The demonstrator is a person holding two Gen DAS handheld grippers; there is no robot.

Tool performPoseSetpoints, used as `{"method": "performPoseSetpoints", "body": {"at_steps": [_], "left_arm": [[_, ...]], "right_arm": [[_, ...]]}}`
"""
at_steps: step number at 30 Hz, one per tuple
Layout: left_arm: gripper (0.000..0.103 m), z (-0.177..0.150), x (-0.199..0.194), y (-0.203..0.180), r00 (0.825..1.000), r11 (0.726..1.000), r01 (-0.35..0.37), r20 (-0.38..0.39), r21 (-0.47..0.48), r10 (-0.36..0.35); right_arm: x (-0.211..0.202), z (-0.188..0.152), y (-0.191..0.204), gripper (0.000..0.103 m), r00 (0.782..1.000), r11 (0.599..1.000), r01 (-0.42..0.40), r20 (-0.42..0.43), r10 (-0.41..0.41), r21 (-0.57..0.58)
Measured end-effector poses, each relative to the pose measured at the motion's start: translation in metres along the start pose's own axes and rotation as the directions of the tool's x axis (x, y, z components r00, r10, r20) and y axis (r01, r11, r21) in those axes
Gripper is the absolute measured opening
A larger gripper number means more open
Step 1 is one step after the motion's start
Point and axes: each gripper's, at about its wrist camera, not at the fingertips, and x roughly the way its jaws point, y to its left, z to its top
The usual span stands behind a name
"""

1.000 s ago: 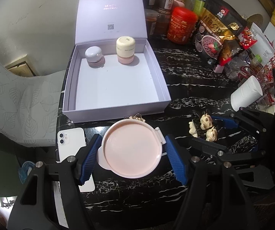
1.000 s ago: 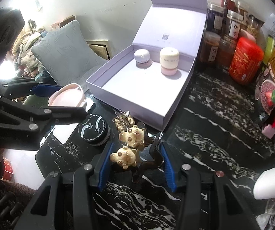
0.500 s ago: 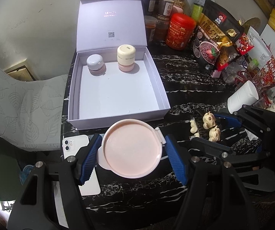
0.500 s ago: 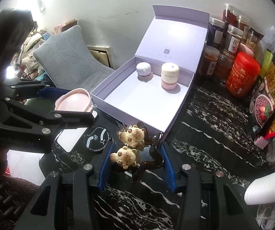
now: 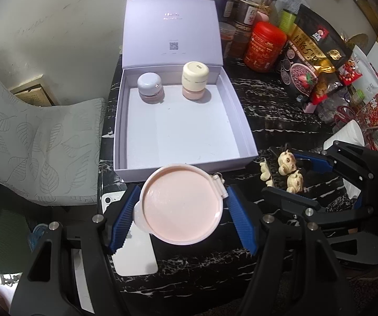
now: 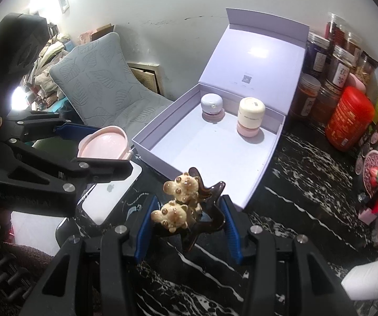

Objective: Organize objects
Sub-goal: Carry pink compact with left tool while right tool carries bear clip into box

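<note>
Dim indoor light, window glare at upper left of the right view, fisheye-bent vignetted edges.

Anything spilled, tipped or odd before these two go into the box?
Nothing spilled or damaged. Both jars stand upright at the back of the lilac box. The left gripper holds the pink compact level; the right gripper holds the bear hair clip tilted in its jaws.

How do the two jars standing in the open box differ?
The grey-lidded jar is squat with a domed grey cap; the cream-lidded jar is taller with a flat-topped cream cap. It stands to the grey one's right. Both stand upright on pink bases along the box back wall.
</note>
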Motion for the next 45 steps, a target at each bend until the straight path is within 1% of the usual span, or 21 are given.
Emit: {"method": "performPoseSetpoints", "body": {"at_steps": [9,21,34,45], "left_arm": [[0.067,0.014,0.017,0.018,1.0,1.0,-0.003,-0.025,-0.009,0.003],[0.067,0.034,0.044,0.033,0.998,1.0,0.003,-0.067,-0.019,-0.004],[0.067,0.061,0.083,0.038,0.993,1.0,0.028,-0.112,-0.003,-0.028],[0.067,0.084,0.107,0.043,0.993,0.999,0.031,-0.11,0.005,-0.031]], "right_arm": [[0.024,0.023,-0.003,0.049,1.0,1.0,-0.012,-0.017,0.012,-0.005],[0.054,0.044,-0.015,0.049,0.999,1.0,-0.027,-0.045,0.027,0.005],[0.085,0.058,-0.043,0.049,0.997,0.999,-0.019,-0.078,0.023,0.041],[0.106,0.071,-0.064,0.049,0.996,0.998,-0.005,-0.087,0.011,0.067]]}}
